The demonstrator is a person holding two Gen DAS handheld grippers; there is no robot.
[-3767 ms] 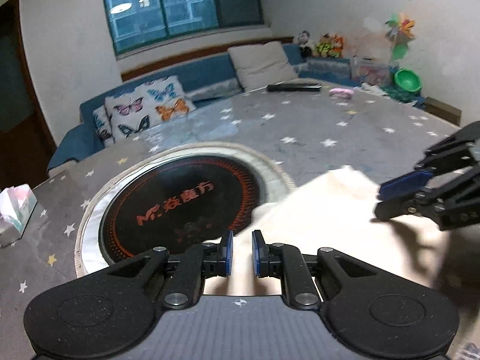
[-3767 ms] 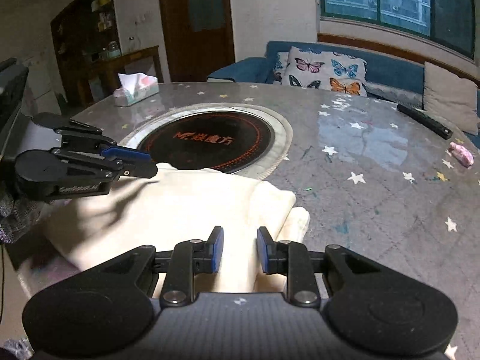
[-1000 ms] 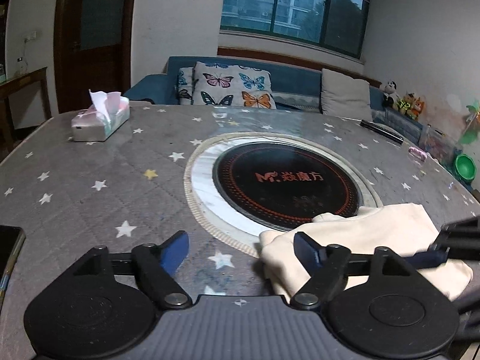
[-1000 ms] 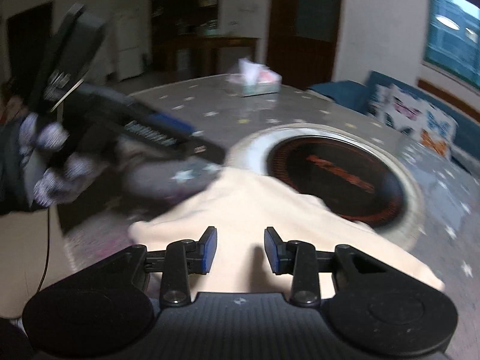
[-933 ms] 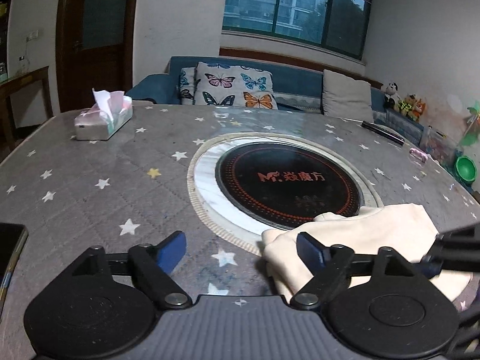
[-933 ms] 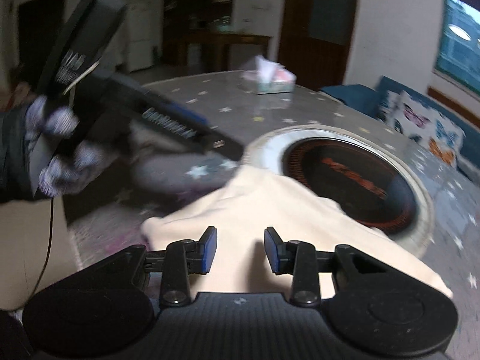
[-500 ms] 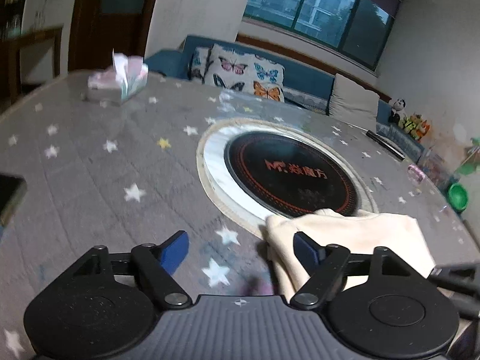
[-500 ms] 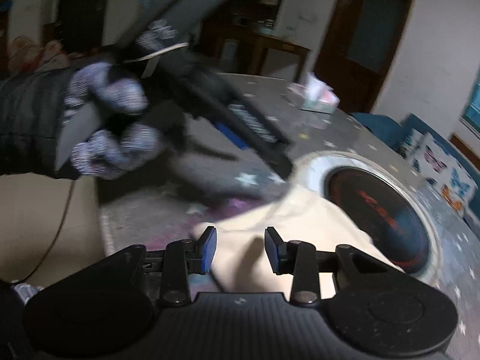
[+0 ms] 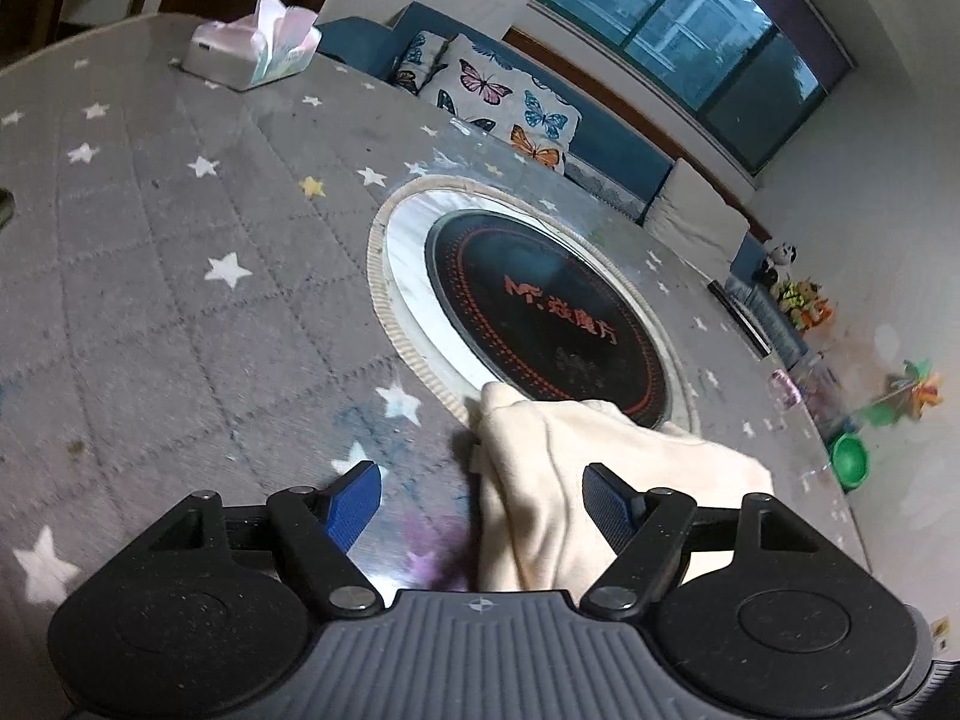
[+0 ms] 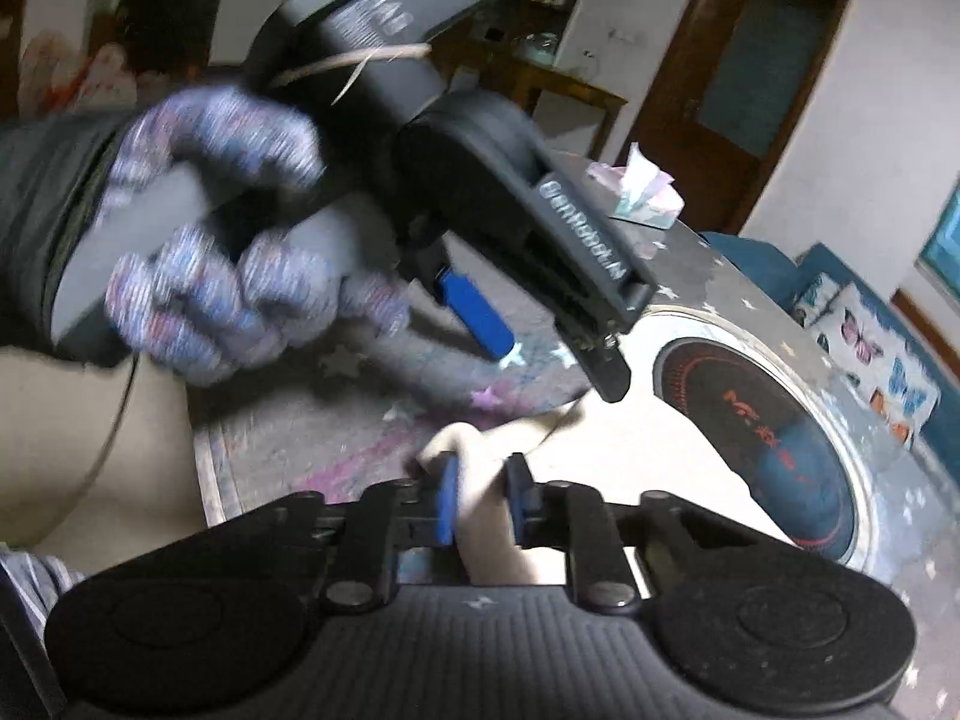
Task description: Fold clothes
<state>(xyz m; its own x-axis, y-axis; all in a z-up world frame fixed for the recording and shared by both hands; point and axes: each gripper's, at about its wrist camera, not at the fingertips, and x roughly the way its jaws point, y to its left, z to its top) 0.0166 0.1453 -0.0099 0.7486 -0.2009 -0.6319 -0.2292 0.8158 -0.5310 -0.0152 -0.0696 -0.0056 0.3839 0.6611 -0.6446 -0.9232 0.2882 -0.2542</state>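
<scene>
Right hand-held gripper point(image 10: 480, 504) now swung low toward near tabletop point(image 9: 180, 300) edge, pads narrowed onto cream garment point(image 9: 576, 468) corner, seemingly pinching though blur hides contact. Left hand-held gripper point(image 9: 483, 501) spread wide, straddling garment's fold, holding nothing. Garment bunched beside black cooktop disc point(image 9: 540, 312), ready for next fold.

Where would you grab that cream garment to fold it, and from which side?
Probably the bunched near-left corner of the garment, approached from the table's near edge. There the cloth humps up thick, so fingers can close around it; farther in it lies flatter. The open left gripper already straddles that edge.
</scene>
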